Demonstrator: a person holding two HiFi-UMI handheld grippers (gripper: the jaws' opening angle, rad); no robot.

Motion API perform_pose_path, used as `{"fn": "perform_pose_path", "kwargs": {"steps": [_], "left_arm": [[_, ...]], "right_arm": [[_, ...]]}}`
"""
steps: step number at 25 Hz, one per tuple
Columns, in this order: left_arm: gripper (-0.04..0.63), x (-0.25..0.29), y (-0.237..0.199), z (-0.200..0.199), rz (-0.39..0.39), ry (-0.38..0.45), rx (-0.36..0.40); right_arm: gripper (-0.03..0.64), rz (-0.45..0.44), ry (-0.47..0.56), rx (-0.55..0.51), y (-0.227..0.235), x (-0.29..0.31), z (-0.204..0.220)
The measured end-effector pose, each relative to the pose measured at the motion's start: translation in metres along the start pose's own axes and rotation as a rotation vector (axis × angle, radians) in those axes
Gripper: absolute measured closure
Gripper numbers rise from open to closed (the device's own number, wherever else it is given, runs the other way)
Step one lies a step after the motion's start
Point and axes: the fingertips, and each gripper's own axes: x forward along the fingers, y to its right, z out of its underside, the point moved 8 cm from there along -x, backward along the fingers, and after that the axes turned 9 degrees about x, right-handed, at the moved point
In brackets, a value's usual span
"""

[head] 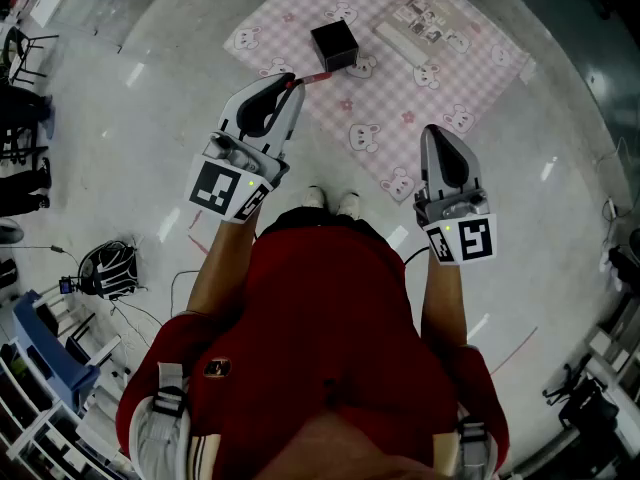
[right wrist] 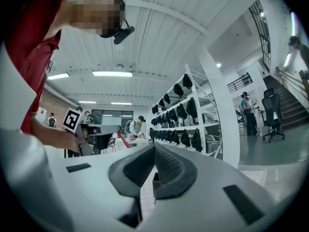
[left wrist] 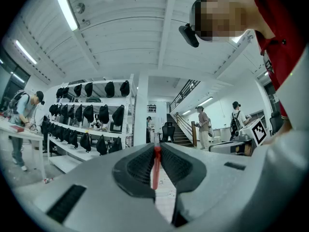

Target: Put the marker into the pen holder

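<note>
A black square pen holder [head: 334,44] stands on a pink checked mat [head: 455,83] on the floor, ahead of the person's feet. My left gripper [head: 291,82] is held just short of it and to its left, shut on a thin red marker [head: 313,76] whose tip points toward the holder. In the left gripper view the marker [left wrist: 156,167] stands upright between the closed pads. My right gripper [head: 437,132] hovers over the mat's near edge, shut and empty. Through the gap under its pads [right wrist: 169,170] in the right gripper view a bit of the black holder [right wrist: 154,183] shows.
A flat white box with printed cards [head: 418,24] lies on the mat beyond the holder. A black backpack [head: 108,268] and cables lie on the floor at left, with blue racks [head: 45,343] behind. Shelves of bags [left wrist: 91,115] and people stand around the room.
</note>
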Motion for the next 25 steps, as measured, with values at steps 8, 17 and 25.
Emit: {"fn": "perform_pose_path", "kwargs": {"steps": [8,17,25], "left_arm": [[0.548,-0.020,-0.006,-0.001,0.003,0.020,-0.002],[0.548,-0.016,-0.011,-0.008,-0.009,0.034,0.013],[0.548,0.005,-0.007,-0.007,-0.035,-0.004,0.031]], "right_arm": [[0.618,-0.001,0.033,0.023,-0.028,0.000,-0.002],[0.618,-0.022,0.040,0.025,-0.033,-0.003,-0.005],[0.618,-0.044,0.054,0.062,-0.005,-0.008,-0.004]]}}
